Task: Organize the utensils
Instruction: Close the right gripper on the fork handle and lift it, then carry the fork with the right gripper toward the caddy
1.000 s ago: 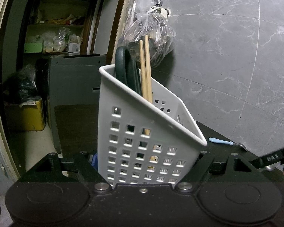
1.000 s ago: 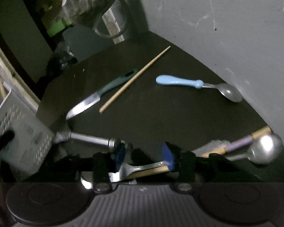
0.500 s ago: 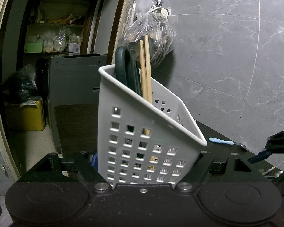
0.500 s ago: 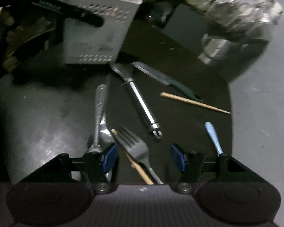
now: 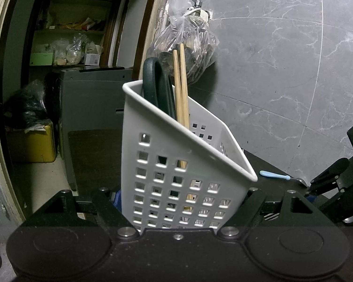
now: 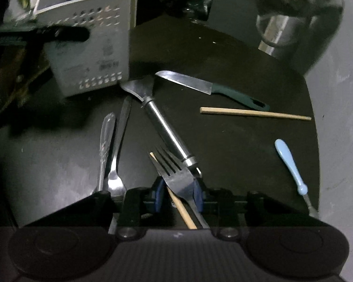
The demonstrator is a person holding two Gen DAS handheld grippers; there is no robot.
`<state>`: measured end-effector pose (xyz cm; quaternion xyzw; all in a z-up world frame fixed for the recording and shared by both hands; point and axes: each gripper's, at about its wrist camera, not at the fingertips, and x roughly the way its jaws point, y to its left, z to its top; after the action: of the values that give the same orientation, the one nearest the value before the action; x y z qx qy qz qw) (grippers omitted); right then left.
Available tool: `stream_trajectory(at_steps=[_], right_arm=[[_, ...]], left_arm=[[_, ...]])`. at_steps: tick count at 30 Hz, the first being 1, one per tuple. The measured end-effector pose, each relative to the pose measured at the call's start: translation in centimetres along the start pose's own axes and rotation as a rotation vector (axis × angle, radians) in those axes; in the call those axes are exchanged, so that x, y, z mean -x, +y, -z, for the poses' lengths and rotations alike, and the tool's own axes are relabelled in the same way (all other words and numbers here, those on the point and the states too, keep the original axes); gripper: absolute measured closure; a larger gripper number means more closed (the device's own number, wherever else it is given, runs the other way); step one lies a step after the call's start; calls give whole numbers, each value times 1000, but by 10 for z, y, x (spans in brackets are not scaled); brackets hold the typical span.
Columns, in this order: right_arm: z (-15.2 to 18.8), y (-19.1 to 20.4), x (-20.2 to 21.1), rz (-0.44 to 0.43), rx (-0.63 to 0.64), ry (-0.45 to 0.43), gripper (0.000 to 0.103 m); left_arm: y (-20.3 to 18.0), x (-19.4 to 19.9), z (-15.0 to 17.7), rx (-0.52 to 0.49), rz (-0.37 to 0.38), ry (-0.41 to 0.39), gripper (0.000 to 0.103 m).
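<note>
In my left wrist view, my left tool [image 5: 181, 209] is clamped on the white perforated plastic caddy [image 5: 176, 176], which stands tilted on the dark counter [image 5: 268, 164]. Inside it I count two wooden chopsticks [image 5: 181, 89] and one dark green looped handle [image 5: 156, 82], all leaning toward its left corner. Behind it a clear plastic bag [image 5: 188, 47] hangs on the grey marble wall. One light-blue-handled spoon [image 5: 274, 175] lies near the counter's far right edge, and the right tool's black frame enters from the right.

In my right wrist view, my right tool [image 6: 178, 191] is closing on a steel fork [image 6: 176, 176] whose neck lies between the blue pads; whether they already press it I cannot tell. One loose chopstick [image 6: 178, 208] runs under the fork, inside the same gap. A steel-handled peeler [image 6: 164, 127] lies just beside the fork, its end touching the tines' right side. Left of them lie two long steel utensils [image 6: 114, 159] side by side. Toward the far right corner I see one green-handled knife [image 6: 211, 88] and one more chopstick [image 6: 255, 113], apart from the rest. The blue-handled spoon [image 6: 290, 164] lies by the right edge. The caddy [image 6: 89, 54] stands at the far left corner.
</note>
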<state>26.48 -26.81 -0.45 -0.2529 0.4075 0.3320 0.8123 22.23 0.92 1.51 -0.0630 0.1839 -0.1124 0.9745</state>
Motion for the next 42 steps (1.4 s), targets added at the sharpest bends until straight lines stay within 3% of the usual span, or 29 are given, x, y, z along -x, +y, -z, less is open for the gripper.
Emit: stream_trajectory(at_steps=[5,11,31,36,42], right_arm=[[1,9,3,32,39,-24,76],[6,8,12,63,-4,-94,77],[28,9,75,212,-243,-580,79],[36,10,78,226,-302,-676,79],[39,12,76,221,-354,-726,79]], left_arm=[[1,0,0,1,0,-1,22],[1,0,0,0,0,0,22],[1,0,-1,0,0,0,22],[0,0,-1,-1,0,0,22],[1,0,0,0,0,0,22]])
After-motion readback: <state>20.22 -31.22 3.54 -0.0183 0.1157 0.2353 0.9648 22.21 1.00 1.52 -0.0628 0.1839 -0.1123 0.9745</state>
